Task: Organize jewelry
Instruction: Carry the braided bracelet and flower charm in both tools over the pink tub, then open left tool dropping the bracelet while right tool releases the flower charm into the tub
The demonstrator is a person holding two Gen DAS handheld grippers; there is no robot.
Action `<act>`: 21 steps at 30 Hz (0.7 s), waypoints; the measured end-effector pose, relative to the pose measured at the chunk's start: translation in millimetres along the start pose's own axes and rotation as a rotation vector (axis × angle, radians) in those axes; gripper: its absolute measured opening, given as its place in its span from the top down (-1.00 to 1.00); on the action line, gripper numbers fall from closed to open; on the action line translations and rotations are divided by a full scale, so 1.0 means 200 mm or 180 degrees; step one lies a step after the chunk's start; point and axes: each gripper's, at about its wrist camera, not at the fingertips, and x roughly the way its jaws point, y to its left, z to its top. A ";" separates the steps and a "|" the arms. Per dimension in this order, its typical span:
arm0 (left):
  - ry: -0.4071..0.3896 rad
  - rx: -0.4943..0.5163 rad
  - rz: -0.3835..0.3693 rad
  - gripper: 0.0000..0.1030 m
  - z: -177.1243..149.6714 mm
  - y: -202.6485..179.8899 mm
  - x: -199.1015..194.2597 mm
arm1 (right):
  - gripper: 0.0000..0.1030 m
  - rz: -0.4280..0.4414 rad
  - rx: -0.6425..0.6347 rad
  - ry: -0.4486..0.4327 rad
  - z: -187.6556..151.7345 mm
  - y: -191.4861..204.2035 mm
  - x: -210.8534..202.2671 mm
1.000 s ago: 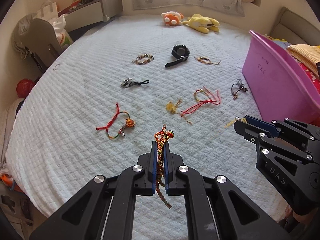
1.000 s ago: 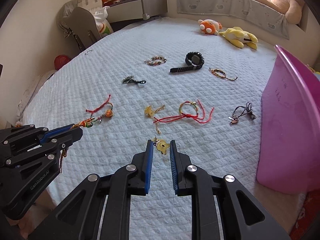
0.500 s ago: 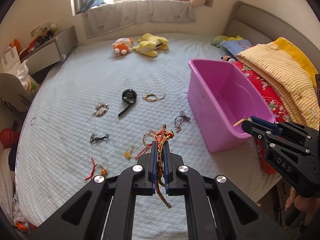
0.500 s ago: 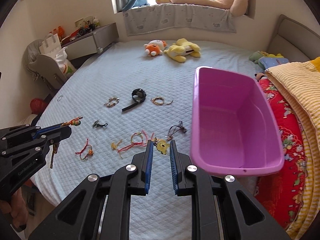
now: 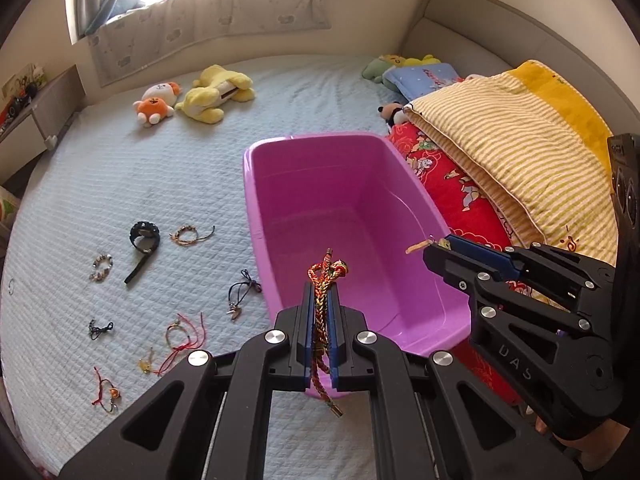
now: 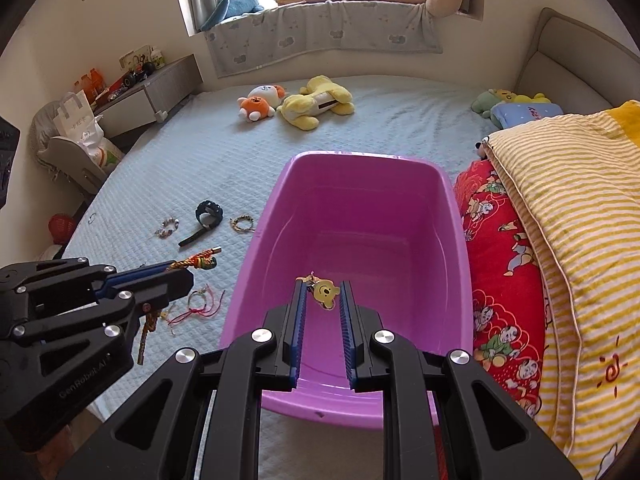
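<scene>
The left gripper point(image 5: 321, 292) has its fingers pressed close on a braided red-and-gold bracelet point(image 5: 320, 312), whose knotted end sticks out past the fingertips while a loose tail hangs below the pads; the pink tub point(image 5: 340, 208) lies directly ahead of and beneath those fingertips. The right gripper point(image 6: 322, 292) has its fingers parted to a moderate gap, and a small yellow bear charm point(image 6: 325, 291) sits between the tips, its ring up against the left finger; whether it is caught there or already falling cannot be told, though with the gap that wide it does not look clamped. The tub's open interior spreads out beyond and below these fingertips too, so both pieces seem placed for dropping in. The likeliest trouble, as I judge it, is the charm snagging on the ridged pad point(image 6: 299, 320) by its ring and swinging back instead of falling. The braided bracelet carries a different risk: its trailing tail hangs behind the fingers toward the tub's near rim, so an opening made too far back could let it drape over the edge and slide onto the quilted bedspread point(image 5: 120, 184). To the left of both grippers, well apart from the tub, the black watch point(image 5: 144, 238), beaded bracelet point(image 5: 101, 267) and red cord bracelets point(image 5: 182, 334) lie uncollected on the bedspread.
</scene>
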 end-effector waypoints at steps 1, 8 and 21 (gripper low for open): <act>0.0056 -0.0051 0.0015 0.88 0.01 -0.01 0.04 | 0.68 0.0018 -0.0009 0.0039 0.01 -0.03 0.03; 0.0412 -0.0299 0.0111 0.88 0.07 -0.03 0.31 | 0.68 0.0133 0.0015 0.0390 0.05 -0.19 0.24; 0.0482 -0.0406 0.0326 -0.24 0.16 -0.02 0.41 | 0.35 0.0075 0.0008 0.0497 0.10 -0.32 0.35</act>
